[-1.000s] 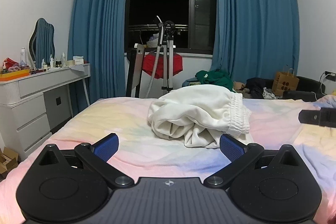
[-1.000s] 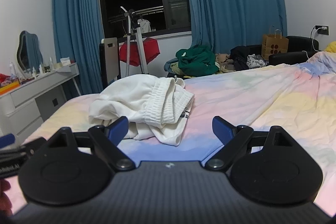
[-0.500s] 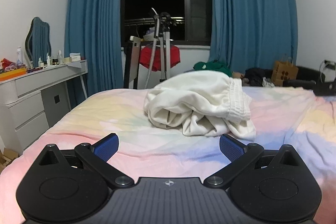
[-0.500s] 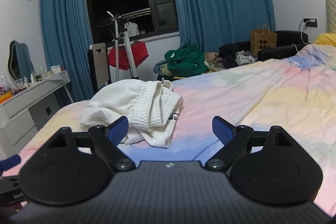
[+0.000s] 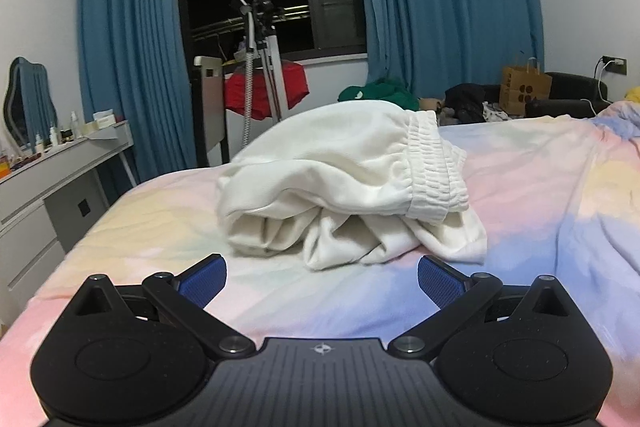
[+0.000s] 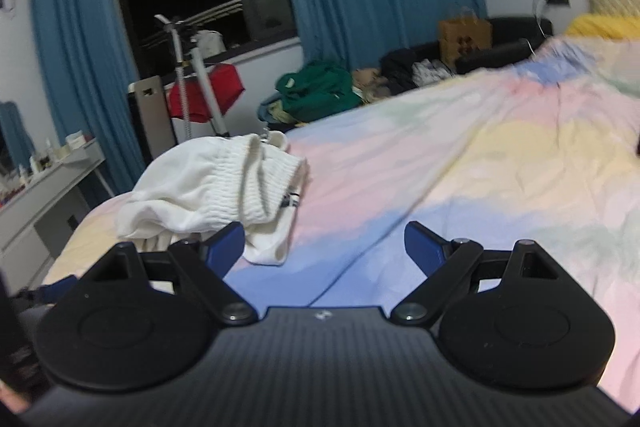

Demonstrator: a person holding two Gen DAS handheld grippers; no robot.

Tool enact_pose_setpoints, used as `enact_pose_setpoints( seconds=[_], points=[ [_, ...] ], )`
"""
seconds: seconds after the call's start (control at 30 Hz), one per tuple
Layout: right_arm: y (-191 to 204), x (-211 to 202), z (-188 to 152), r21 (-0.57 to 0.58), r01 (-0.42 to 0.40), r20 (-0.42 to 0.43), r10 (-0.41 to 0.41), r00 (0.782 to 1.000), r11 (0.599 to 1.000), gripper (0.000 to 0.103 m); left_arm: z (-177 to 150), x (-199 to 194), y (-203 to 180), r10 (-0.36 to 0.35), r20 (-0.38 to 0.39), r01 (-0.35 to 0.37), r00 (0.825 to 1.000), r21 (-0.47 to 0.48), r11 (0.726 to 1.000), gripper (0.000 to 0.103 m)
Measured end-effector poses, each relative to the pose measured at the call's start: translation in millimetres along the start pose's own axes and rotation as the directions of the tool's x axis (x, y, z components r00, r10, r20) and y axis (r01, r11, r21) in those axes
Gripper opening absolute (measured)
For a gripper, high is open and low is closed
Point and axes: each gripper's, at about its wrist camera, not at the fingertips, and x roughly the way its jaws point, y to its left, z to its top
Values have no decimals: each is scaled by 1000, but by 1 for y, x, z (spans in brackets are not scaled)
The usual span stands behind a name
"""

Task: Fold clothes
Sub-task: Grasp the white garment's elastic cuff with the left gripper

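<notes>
A crumpled heap of white ribbed-waist fleece trousers (image 5: 348, 183) lies on the pastel rainbow bedsheet (image 5: 540, 195), its legs bunched underneath so their length cannot be made out. The left gripper (image 5: 322, 277) hovers just before the heap, jaws spread wide and empty. The right gripper (image 6: 324, 245) is equally wide, its left blue pad (image 6: 224, 247) covering the heap's near edge; contact cannot be judged. The right wrist view is blurred.
</notes>
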Motion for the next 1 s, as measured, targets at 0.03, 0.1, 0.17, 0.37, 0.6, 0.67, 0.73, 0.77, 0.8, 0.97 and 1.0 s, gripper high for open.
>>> enact_pose_setpoints(
  seconds=[0.03,0.1,0.17,0.37,0.6,0.67,0.73,0.77,0.8,0.97,1.0],
  points=[
    [-3,2,0,16,10,-1,-10,1000,1000,88,2,12,-5,0,-4,0,1000,7,1000,100],
    [-10,8,-1,48,28,-21,-27,999,998,88,7,29,-14,-8,5,8,1000,14,1000,99],
    [-17,15,-2,83,31,-37,-28,999,996,88,14,47,-25,-20,25,20,999,26,999,99],
    [-33,30,-5,164,65,-60,-56,997,984,88,43,95,-71,-26,102,13,994,133,991,99],
    [-37,50,-11,175,89,-103,-72,992,981,88,75,157,-115,22,116,-43,993,177,983,98],
    [-38,54,-13,177,94,-106,-76,991,980,88,83,172,-124,30,107,-49,994,183,982,95],
    [-40,57,-14,182,100,-110,-81,991,978,88,88,183,-129,43,88,-59,995,188,980,88],
    [-41,58,-14,189,104,-115,-84,990,976,88,90,188,-130,40,79,-54,996,188,981,85],
    [-42,59,-14,195,108,-119,-85,989,975,88,92,189,-128,33,79,-46,996,180,983,83],
    [-43,63,-17,187,120,-128,-97,987,975,88,100,177,-107,-16,94,2,995,141,990,55],
    [-42,63,-17,185,121,-127,-98,987,975,88,101,170,-102,-25,95,12,995,134,991,52]
  ],
)
